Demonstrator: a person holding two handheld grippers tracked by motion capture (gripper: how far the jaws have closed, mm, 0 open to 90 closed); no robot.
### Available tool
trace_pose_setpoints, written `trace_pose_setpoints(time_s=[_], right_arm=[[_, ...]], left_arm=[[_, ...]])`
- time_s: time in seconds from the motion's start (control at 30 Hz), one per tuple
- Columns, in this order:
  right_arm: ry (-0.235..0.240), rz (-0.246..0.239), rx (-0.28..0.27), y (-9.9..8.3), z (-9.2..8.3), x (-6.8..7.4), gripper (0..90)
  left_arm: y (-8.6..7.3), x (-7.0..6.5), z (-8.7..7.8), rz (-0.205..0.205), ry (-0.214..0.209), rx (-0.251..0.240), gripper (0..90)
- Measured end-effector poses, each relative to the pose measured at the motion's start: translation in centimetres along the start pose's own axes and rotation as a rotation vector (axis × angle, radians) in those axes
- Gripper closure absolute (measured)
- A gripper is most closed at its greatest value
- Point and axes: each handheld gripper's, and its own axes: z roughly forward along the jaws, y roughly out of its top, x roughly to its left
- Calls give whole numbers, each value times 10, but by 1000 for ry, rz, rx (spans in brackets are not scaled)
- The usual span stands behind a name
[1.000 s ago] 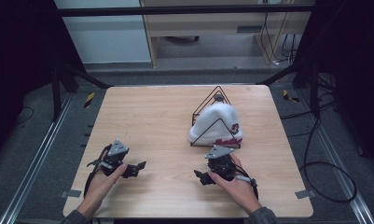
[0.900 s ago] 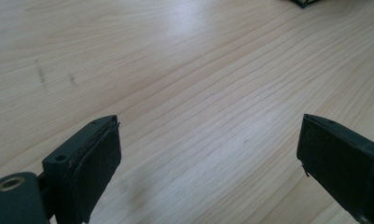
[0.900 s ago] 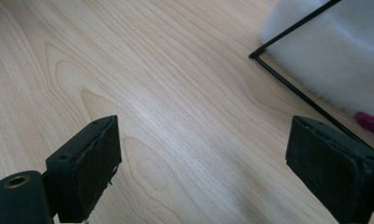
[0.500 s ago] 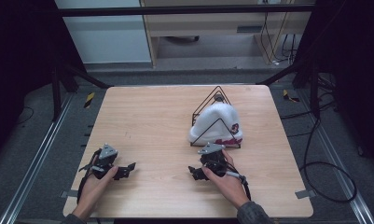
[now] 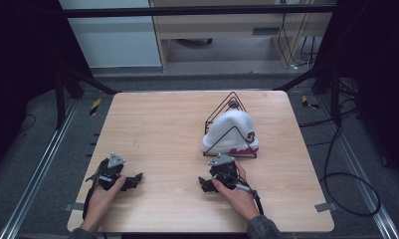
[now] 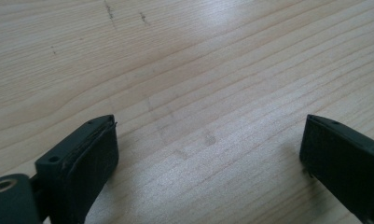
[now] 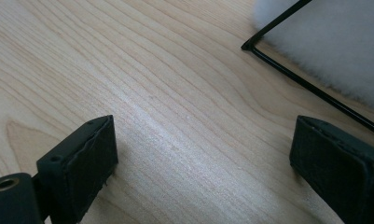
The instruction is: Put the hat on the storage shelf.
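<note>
A white hat [image 5: 230,130] sits on a black wire stand [image 5: 227,110] on the table [image 5: 157,129], right of centre and toward the far edge, at about 1 o'clock from the table's middle. Red lettering shows on the hat's near rim. The stand's wires rise to a peak over the far side of the hat, and one wire crosses its near face.

The right gripper [image 5: 209,181] rests on the wood just near of the hat, at 6 o'clock from it, held by the right hand [image 5: 235,191]. In the right gripper view its jaws stand wide apart with nothing between them; a corner of the stand [image 7: 248,46] and the fleecy hat [image 7: 334,42] lie ahead at 1 o'clock, close but not touching the jaws.

The left gripper [image 5: 132,180] lies well apart at the near left of the table, at about 8 o'clock from the hat, in the left hand [image 5: 103,195]. Its jaws are likewise spread and empty, with bare wood between them in the left gripper view.

The work looks to be at its start: both grippers parked low, the hat untouched on its stand. The next move probably calls for the right gripper to lift, swing toward 1 o'clock and close on the hat's soft near rim without catching the wire across it. The left may need to steady the stand, since it looks light and could tip.
</note>
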Motion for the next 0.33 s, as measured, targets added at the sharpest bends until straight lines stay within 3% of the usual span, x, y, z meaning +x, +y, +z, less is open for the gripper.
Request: trace_pose_setpoints(time_s=[0.33], right_arm=[[-5,10,0,-1,0,1,63]], left_arm=[[-1,-1,0,-10,8,1,27]])
